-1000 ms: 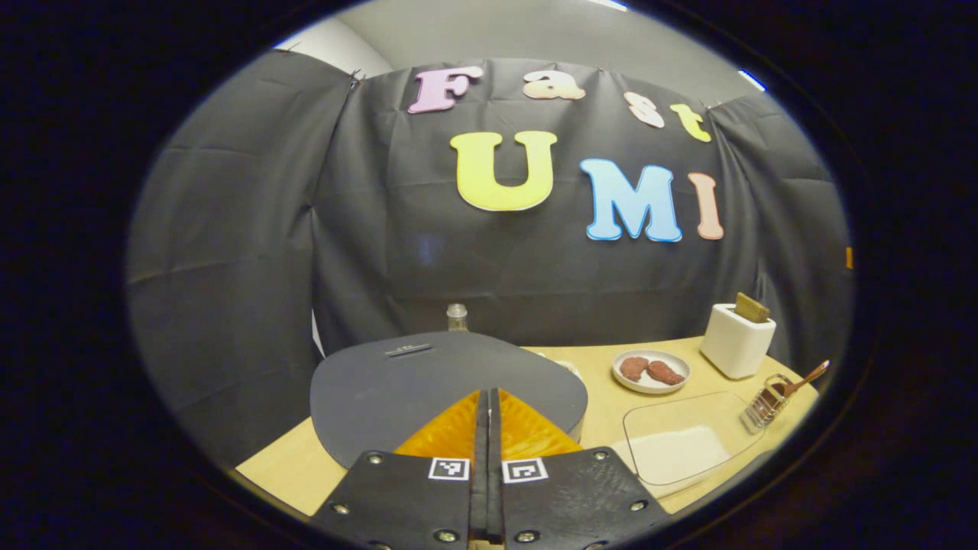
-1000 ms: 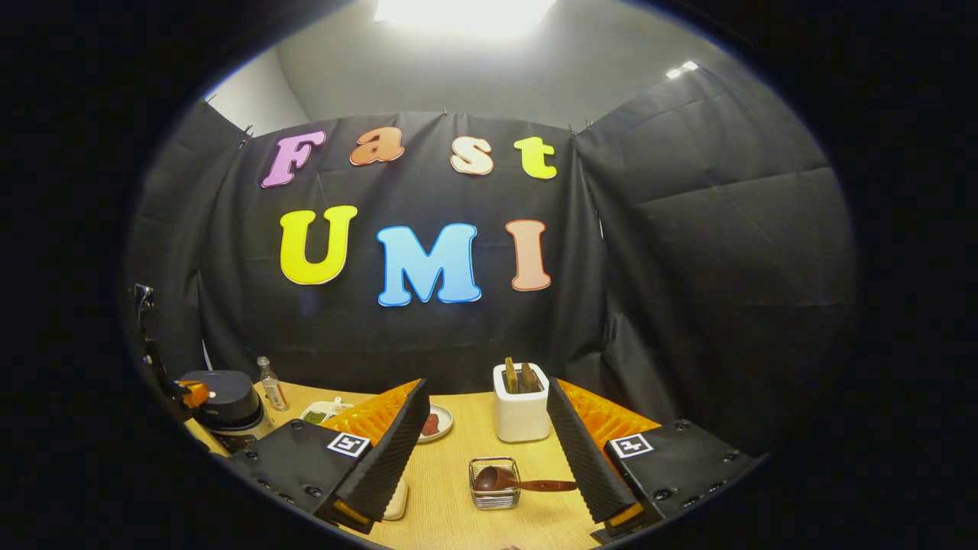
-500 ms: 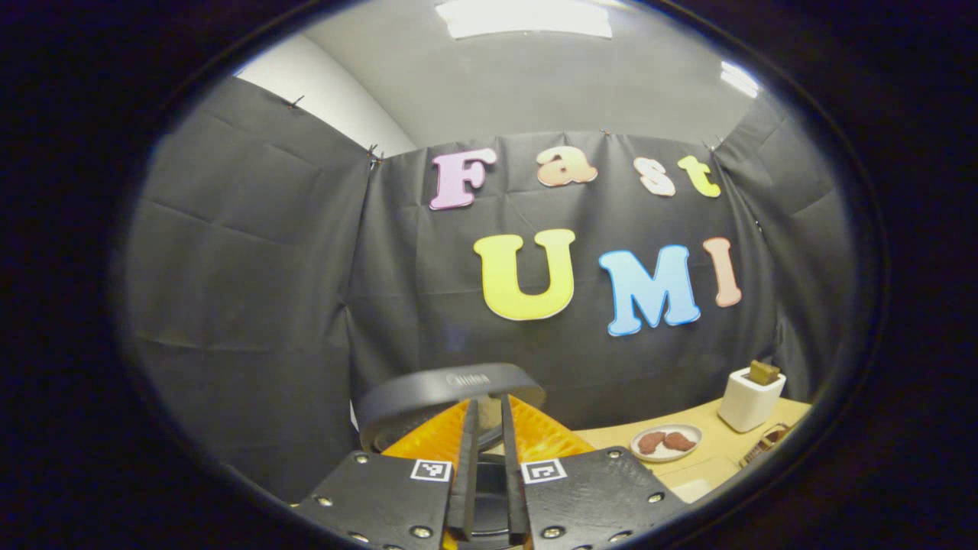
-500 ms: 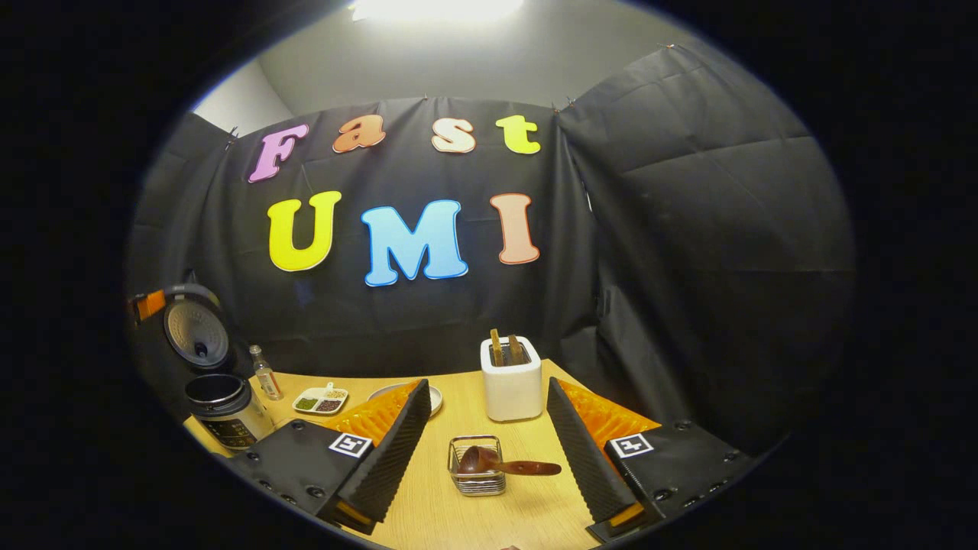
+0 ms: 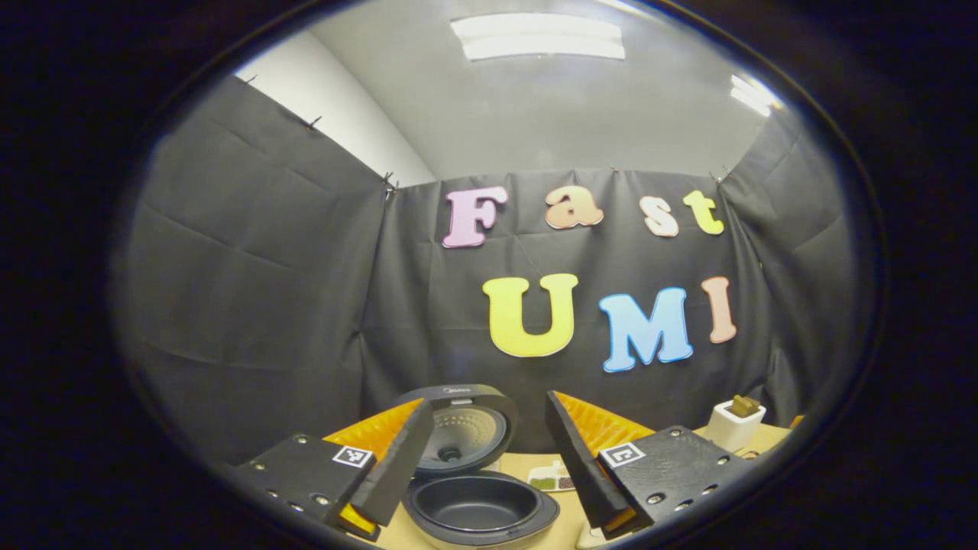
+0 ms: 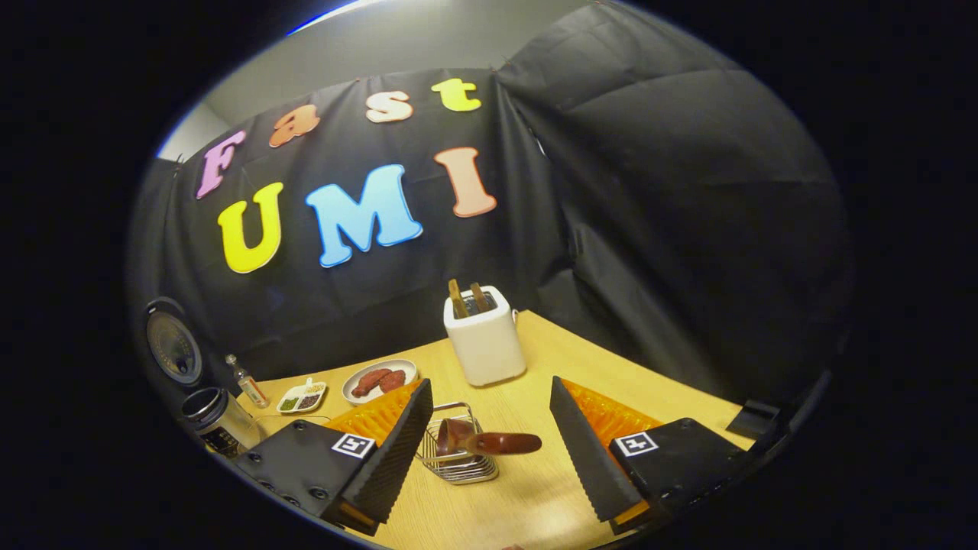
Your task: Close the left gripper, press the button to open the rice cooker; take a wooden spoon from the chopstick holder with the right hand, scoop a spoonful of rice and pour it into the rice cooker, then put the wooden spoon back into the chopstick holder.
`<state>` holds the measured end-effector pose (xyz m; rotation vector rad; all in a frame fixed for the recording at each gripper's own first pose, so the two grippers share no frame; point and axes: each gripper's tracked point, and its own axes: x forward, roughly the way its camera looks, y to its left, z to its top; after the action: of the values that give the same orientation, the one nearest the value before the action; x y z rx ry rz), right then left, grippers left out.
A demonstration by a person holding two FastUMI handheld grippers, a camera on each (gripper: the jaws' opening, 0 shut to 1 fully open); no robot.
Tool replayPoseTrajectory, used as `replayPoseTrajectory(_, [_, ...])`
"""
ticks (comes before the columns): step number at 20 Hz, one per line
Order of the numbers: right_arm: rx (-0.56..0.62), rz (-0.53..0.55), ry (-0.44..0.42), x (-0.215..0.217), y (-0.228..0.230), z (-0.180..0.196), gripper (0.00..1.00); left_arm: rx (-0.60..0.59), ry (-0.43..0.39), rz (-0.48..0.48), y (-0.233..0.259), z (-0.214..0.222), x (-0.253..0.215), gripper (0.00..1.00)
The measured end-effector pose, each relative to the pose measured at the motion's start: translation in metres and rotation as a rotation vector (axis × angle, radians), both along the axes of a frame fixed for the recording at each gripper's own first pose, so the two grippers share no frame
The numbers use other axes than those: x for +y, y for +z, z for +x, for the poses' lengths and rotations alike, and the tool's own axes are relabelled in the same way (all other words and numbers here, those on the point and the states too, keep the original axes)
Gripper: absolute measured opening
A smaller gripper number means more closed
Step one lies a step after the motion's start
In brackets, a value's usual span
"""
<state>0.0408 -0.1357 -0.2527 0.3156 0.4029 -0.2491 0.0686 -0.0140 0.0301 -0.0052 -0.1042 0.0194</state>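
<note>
Step in hand: the lid is already up, so by my judgement the spoon pickup is next

Rice cooker: dark round rice cooker (image 5: 480,510) sits just below the left gripper (image 5: 489,466), its lid (image 5: 466,431) standing up behind the bare inner pot; in the right gripper view it stands far left on the pale wooden table (image 6: 603,359)

Left gripper: jaws spread, holding nothing

Right gripper: right gripper (image 6: 489,451) released, jaws wide apart, nothing between them

Wooden spoon: dark brown wooden spoon (image 6: 477,443) lies across the small wire-basket chopstick holder (image 6: 457,457), bowl inside the basket, handle pointing toward the right-hand finger; long axis runs crosswise between the fingers

Key relation: spoon sits just ahead of the right gripper, nearly centred between its fingers; the right hand is plainly the nearer one

Writing: small mark on the lid's rim, too small to read; square coded markers on both grippers

Nearby: white toaster (image 6: 484,344) stands behind the basket
</note>
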Motion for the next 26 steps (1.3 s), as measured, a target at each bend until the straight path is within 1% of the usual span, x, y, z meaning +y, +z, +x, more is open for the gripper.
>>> replayPoseTrajectory(1, [0.027, 0.028, -0.013, 0.001, -0.014, -0.002, 0.98, 0.002, 0.010, 0.015, 0.001, -0.003, 0.004, 0.90])
replayPoseTrajectory(3, [0.059, 0.061, -0.012, 0.004, -0.032, -0.004, 0.98, 0.012, 0.029, 0.041, 0.000, -0.009, 0.011, 0.90])
replayPoseTrajectory(6, [0.068, 0.114, 0.011, 0.018, -0.043, 0.004, 0.98, 0.034, 0.043, 0.067, -0.006, -0.016, 0.018, 0.90])
replayPoseTrajectory(7, [0.070, 0.136, 0.015, 0.024, -0.047, 0.007, 0.93, 0.039, 0.048, 0.072, -0.006, -0.018, 0.021, 0.89])
replayPoseTrajectory(8, [0.071, 0.160, 0.018, 0.029, -0.050, 0.011, 0.98, 0.044, 0.051, 0.074, -0.007, -0.019, 0.023, 0.89])
replayPoseTrajectory(9, [0.073, 0.186, 0.023, 0.036, -0.055, 0.014, 0.98, 0.046, 0.052, 0.074, -0.006, -0.020, 0.025, 0.90])
replayPoseTrajectory(11, [0.080, 0.224, 0.019, 0.044, -0.062, 0.019, 0.94, 0.046, 0.056, 0.078, -0.004, -0.020, 0.030, 0.90])
replayPoseTrajectory(12, [0.077, 0.240, 0.015, 0.046, -0.063, 0.022, 0.77, 0.044, 0.057, 0.081, -0.003, -0.020, 0.032, 0.90])
replayPoseTrajectory(13, [0.074, 0.252, 0.009, 0.047, -0.063, 0.023, 0.72, 0.043, 0.058, 0.084, -0.002, -0.020, 0.035, 0.90])
replayPoseTrajectory(14, [0.075, 0.260, -0.002, 0.047, -0.064, 0.025, 0.60, 0.042, 0.058, 0.088, -0.002, -0.020, 0.037, 0.90])
replayPoseTrajectory(15, [0.077, 0.258, -0.025, 0.043, -0.066, 0.026, 0.51, 0.041, 0.057, 0.093, -0.001, -0.019, 0.038, 0.90])
replayPoseTrajectory(16, [0.074, 0.268, -0.035, 0.042, -0.064, 0.028, 0.29, 0.038, 0.056, 0.100, -0.001, -0.017, 0.040, 0.90])
replayPoseTrajectory(17, [0.078, 0.276, -0.032, 0.043, -0.065, 0.029, 0.29, 0.035, 0.055, 0.105, 0.000, -0.016, 0.041, 0.90])
replayPoseTrajectory(18, [0.077, 0.283, -0.040, 0.039, -0.070, 0.039, 0.28, 0.032, 0.051, 0.107, 0.000, -0.016, 0.041, 0.90])
replayPoseTrajectory(19, [0.085, 0.286, -0.037, 0.041, -0.061, 0.029, 0.17, 0.028, 0.046, 0.103, 0.002, -0.015, 0.042, 0.90])
replayPoseTrajectory(20, [0.095, 0.282, -0.030, 0.041, -0.069, 0.039, 0.13, 0.025, 0.042, 0.097, 0.000, -0.015, 0.042, 0.90])
replayPoseTrajectory(21, [0.107, 0.263, -0.017, 0.047, -0.059, 0.035, 0.09, 0.020, 0.040, 0.089, 0.001, -0.013, 0.043, 0.90])
replayPoseTrajectory(24, [0.102, 0.210, 0.024, 0.050, -0.037, 0.039, 0.09, 0.008, 0.032, 0.067, -0.001, -0.008, 0.047, 0.90])
replayPoseTrajectory(26, [0.105, 0.138, 0.060, 0.051, -0.021, 0.038, 0.09, 0.001, 0.034, 0.049, -0.004, -0.007, 0.051, 0.90])
